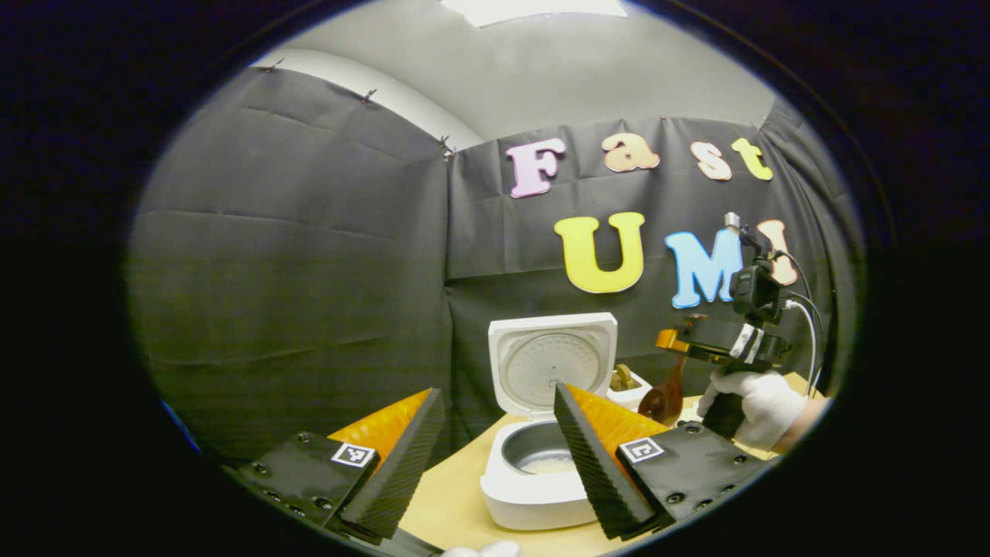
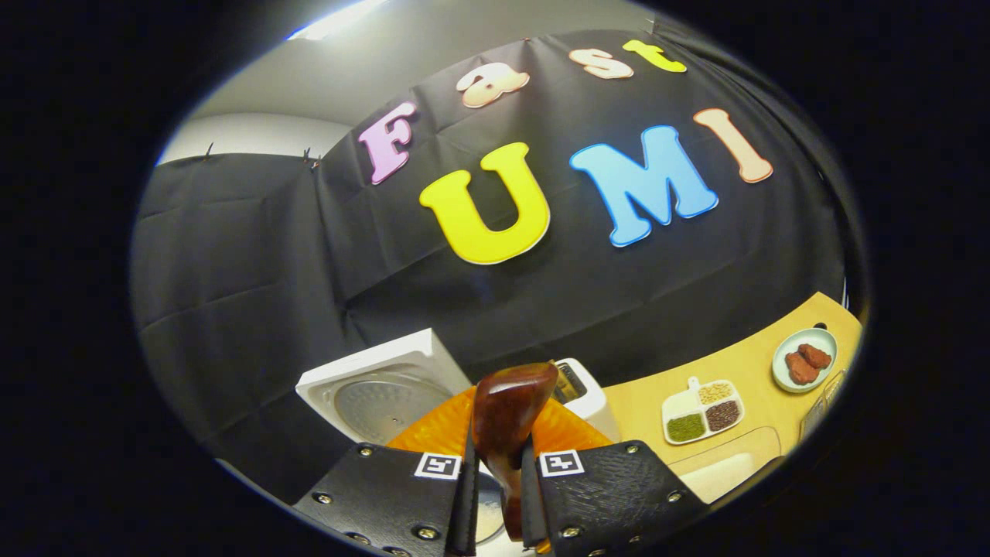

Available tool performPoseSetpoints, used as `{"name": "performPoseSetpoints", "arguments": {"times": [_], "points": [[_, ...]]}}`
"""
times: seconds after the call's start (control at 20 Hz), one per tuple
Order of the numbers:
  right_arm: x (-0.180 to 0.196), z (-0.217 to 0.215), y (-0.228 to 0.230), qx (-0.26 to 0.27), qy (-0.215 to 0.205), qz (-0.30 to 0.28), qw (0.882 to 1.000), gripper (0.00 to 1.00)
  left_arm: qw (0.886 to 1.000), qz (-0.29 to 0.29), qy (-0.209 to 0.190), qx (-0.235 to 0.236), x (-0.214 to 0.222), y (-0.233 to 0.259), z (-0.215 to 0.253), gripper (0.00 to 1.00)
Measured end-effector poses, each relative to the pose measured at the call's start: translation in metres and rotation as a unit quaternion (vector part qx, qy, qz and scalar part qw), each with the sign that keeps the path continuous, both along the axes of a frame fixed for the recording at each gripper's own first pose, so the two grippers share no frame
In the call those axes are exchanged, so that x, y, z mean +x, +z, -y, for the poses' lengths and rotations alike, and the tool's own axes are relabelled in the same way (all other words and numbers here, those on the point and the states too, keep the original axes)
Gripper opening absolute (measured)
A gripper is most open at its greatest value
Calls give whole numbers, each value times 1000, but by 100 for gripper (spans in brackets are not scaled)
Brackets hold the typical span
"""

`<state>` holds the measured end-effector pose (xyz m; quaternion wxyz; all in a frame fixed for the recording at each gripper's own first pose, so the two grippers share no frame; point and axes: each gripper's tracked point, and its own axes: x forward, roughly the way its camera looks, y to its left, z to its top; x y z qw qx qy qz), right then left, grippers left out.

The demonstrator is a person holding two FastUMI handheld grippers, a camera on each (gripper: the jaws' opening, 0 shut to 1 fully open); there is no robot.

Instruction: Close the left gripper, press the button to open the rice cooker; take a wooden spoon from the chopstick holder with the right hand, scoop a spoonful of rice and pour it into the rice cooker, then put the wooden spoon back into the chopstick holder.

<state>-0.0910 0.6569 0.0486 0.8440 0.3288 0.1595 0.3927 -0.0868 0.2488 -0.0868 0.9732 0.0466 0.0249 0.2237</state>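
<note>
In the right gripper view the right claw [image 2: 495, 483] at bottom centre is clenched on a dark glossy wooden spoon [image 2: 506, 422], bowl pointing up-frame. The white compartmented tray of grains [image 2: 702, 410] lies lower right on the tan bench [image 2: 762, 363]. The white rice cooker [image 1: 541, 433], lid up, sits centre-bottom in the left gripper view between the released left claw's [image 1: 495, 456] fingers. The spoon handle's lower end is hidden.
</note>
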Motion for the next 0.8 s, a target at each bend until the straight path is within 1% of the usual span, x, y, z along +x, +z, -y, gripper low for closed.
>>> {"name": "performPoseSetpoints", "arguments": {"times": [0.2,0.45,0.65,0.8], "points": [[45,62,-30,-10,-60,-13,998,23,1000,0,-27,-2,9,1,26,97],[99,151,-80,-29,-132,-36,990,23,998,-2,-62,-7,25,3,64,96],[133,222,-123,-49,-180,-50,981,23,996,-7,-85,-8,39,4,93,97],[154,273,-161,-66,-216,-68,972,23,995,-11,-96,-6,44,5,114,97]]}}
